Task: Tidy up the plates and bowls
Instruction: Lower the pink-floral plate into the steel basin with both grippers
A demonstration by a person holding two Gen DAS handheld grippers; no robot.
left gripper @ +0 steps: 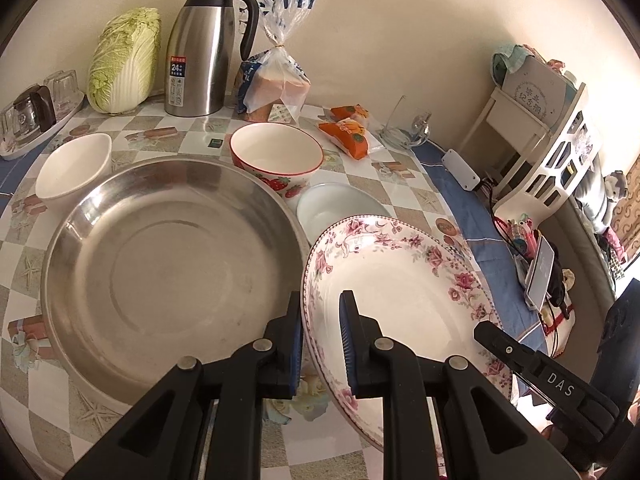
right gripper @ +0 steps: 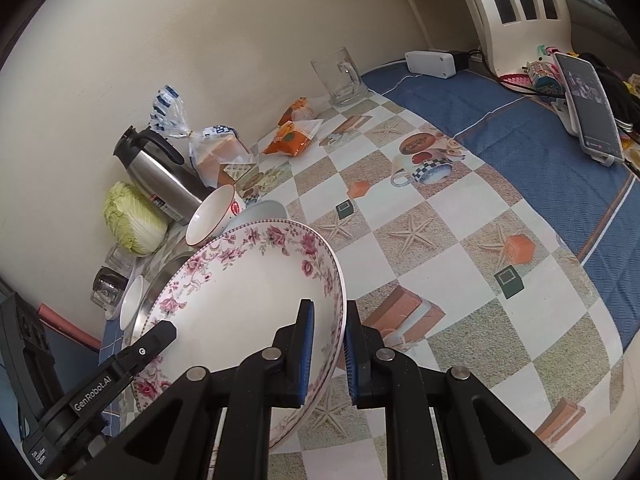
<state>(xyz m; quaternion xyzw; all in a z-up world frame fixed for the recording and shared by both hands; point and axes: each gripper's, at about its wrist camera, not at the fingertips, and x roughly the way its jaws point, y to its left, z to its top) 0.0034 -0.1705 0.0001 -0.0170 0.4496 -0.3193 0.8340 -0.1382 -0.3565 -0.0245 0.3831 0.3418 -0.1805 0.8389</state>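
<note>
1. Your left gripper (left gripper: 320,340) has its jaws set on either side of the near left rim of the floral plate (left gripper: 400,280). One pad is outside the rim and one inside, and a gap shows at the inner pad, so I cannot tell whether the grip is firm.
2. Your right gripper (right gripper: 326,354) straddles the opposite rim of the floral plate (right gripper: 248,300), with the jaws close against both faces, gripping it.
3. The floral plate sits tilted above the checkered tablecloth (right gripper: 440,248), held between both grippers.
4. The steel basin (left gripper: 172,256) lies just left of the plate on the table.
5. The strawberry bowl (left gripper: 276,156) and white bowl (left gripper: 74,168) stand behind the basin, and a small pale dish (left gripper: 336,204) sits between the strawberry bowl and the plate.
6. The thermos (left gripper: 204,48), cabbage (left gripper: 124,60) and bread bag (left gripper: 276,84) line the wall.
</note>
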